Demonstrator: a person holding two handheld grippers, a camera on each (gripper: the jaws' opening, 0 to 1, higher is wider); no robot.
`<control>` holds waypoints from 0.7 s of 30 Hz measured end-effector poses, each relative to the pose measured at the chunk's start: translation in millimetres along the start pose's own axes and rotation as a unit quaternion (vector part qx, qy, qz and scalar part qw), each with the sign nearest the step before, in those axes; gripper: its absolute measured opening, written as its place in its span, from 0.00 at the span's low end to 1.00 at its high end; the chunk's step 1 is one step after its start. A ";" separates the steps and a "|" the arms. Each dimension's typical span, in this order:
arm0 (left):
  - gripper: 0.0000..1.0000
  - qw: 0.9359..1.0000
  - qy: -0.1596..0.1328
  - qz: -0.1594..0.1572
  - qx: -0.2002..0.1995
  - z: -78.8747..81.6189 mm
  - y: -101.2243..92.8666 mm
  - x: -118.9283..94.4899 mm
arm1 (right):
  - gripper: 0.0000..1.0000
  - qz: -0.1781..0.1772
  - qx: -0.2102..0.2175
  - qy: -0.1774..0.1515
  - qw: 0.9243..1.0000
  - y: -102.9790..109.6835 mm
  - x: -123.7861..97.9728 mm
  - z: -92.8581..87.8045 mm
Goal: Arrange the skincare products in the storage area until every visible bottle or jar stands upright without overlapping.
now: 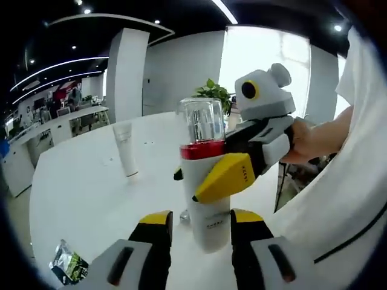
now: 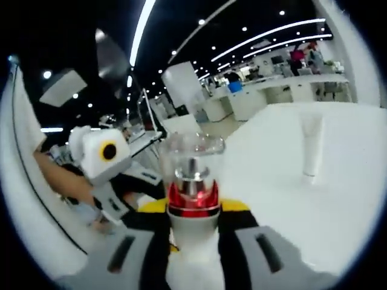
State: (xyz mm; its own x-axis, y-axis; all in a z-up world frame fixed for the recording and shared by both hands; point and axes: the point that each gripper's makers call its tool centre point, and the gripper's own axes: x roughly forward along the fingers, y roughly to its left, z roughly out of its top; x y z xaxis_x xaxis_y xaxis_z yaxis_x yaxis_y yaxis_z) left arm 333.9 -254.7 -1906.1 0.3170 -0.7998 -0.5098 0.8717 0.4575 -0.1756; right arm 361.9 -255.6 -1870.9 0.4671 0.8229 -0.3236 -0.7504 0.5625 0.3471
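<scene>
- Pump bottle (image 1: 205,181), white body with a red collar and a clear cap, is standing upright on the white worktop (image 1: 84,187), right in front of the left gripper (image 1: 201,226).
- Right gripper (image 1: 208,178) is reaching in from the right in the left gripper view, its yellow-tipped jaws closing on the bottle just below the red collar; a hand (image 1: 305,142) is holding it.
- Left gripper jaws are sitting spread on either side of the bottle base, not pinching it.
- White tube (image 1: 125,148) is standing upright further back, well apart.
- Small dark packet (image 1: 68,264) is lying near the worktop edge.
- Potted plant (image 1: 214,93) is showing behind the bottle.
</scene>
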 end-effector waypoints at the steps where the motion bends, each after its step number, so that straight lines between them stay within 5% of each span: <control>1: 0.38 1.000 0.001 -0.001 -0.001 -0.8 0.2 -0.7 | 0.27 0.001 -0.004 0.001 1.000 0.1 0.5 -0.6; 7: 0.38 1.000 0.021 -0.007 0.001 -7.8 6.1 -7.9 | 0.27 0.027 -0.089 0.029 0.995 0.7 10.3 -18.7; 15: 0.38 0.999 0.035 -0.015 0.020 -8.5 8.5 -14.8 | 0.27 0.081 -0.198 0.076 0.974 -2.3 26.1 -51.8; 21: 0.38 0.998 0.051 -0.014 0.043 -9.5 7.6 -13.5 | 0.27 0.112 -0.215 0.081 0.967 -1.5 29.5 -62.3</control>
State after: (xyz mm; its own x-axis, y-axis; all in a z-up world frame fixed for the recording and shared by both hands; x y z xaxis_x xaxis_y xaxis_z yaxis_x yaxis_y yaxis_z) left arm 332.7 -236.7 -1908.6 0.2554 -0.7662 -0.5897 0.9100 0.3965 -0.1210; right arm 347.7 -237.1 -1935.8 0.2166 0.8770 -0.4288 -0.9658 0.2567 0.0373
